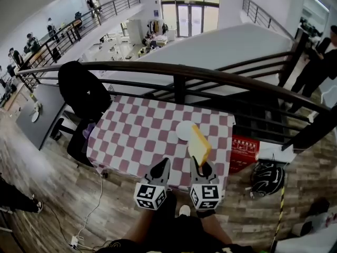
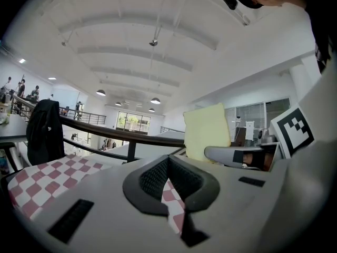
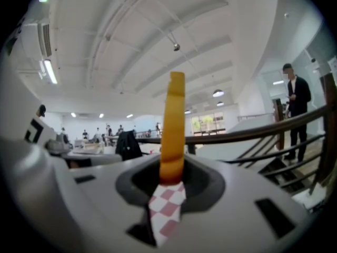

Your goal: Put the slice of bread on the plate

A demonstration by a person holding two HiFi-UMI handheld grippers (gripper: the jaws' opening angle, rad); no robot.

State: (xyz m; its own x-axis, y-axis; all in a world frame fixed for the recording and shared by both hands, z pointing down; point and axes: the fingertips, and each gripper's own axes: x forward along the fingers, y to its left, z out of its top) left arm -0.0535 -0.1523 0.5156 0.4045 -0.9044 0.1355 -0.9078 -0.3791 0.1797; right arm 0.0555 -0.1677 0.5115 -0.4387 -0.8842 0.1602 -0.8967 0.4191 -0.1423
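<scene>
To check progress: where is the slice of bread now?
In the head view, the slice of bread stands upright in the jaws of the right gripper, over the checkered table, close to the plate.

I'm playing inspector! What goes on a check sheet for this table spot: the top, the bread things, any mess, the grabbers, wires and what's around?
Surface: table covered by a red-and-white checked cloth.
Job's things: slice of bread held upright, not yet on the plate; white plate on the cloth.
Clutter: nothing seen on the cloth besides the plate.
Grippers: right gripper shut on the slice of bread; left gripper shut, nothing in it.
Cables: white cable on the floor, left of the table.
Surroundings: dark railing behind the table; chair draped with a dark jacket; red box and helmet on the floor at the right.
</scene>
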